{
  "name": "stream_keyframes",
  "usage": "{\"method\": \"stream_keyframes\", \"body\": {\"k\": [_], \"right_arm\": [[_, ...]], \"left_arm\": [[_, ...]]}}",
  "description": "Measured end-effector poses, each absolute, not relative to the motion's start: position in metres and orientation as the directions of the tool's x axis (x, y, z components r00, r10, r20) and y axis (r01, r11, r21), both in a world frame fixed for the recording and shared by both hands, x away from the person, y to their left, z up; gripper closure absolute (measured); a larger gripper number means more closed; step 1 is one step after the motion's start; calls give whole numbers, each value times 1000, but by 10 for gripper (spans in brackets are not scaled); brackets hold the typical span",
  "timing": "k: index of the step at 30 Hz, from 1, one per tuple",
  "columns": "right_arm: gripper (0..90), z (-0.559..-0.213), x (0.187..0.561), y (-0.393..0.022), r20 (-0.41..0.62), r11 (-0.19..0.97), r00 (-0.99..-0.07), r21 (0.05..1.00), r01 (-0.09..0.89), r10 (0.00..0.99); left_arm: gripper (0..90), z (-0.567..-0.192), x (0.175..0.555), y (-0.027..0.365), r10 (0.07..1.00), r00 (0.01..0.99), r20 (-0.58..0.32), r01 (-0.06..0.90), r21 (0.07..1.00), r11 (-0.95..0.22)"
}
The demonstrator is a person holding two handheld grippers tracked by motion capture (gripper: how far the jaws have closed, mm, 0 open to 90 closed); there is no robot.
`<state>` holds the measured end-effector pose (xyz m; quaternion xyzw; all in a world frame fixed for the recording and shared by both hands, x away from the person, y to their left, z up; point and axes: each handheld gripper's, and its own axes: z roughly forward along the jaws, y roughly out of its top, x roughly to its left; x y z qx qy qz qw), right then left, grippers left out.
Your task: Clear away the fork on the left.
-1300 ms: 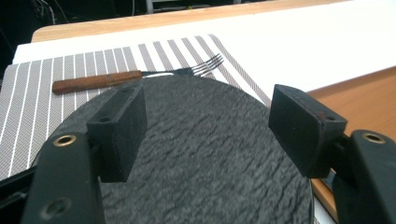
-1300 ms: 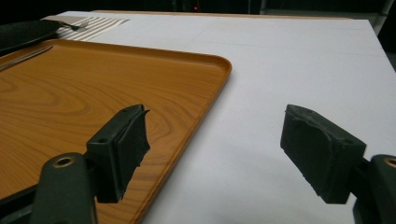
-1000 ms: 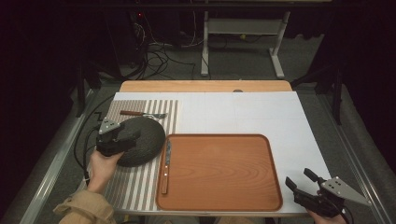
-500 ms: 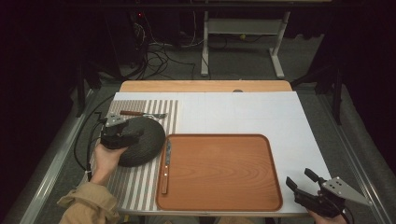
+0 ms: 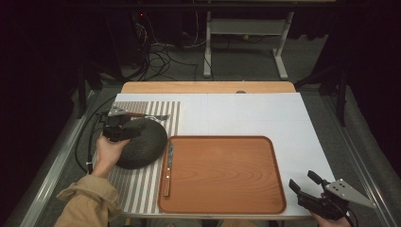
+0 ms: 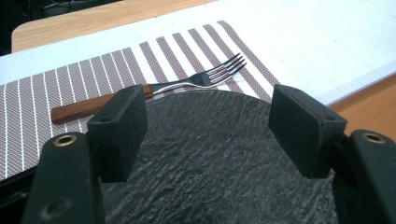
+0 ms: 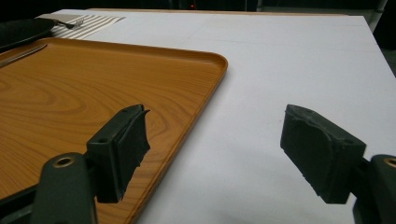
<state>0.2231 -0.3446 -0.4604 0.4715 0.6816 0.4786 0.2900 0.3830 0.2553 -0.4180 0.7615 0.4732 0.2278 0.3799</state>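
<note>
Since a second ago our left tool (image 5: 118, 128) creeps forward over the plate (image 5: 142, 144), jaws wide; we keep low toward the fork (image 6: 154, 88), right tool (image 5: 309, 189) wide, idle

1 plate (image 5: 142, 144), 1 fork (image 6: 154, 91), 1 knife (image 5: 168, 169), 1 tray (image 5: 222, 175), 1 striped mat (image 5: 142, 189), 2 hand-held grippers: left (image 5: 115, 127), right (image 5: 307, 187).

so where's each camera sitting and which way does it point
High view: above the near table edge, looking forward and down; forearm, left gripper and right gripper show.
Left gripper view: on that gripper, over the dark plate toward the fork; open jaws.
Right gripper view: low, across the wooden tray; open jaws.
Shared: plate, fork, tray.
</note>
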Motion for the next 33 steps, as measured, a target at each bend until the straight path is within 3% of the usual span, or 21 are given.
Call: {"method": "stream_keyframes", "body": {"k": [22,33], "right_arm": [[238,-461,224,-343,57,102,-391,922,373,919],[238,-461,224,-342,44,109,-377,921,375,925]], "left_arm": [[292,-411,423,260,889,454,-55,575,780,-245],[285,-402,440,271,884,460,-83,653,706,-274]]}}
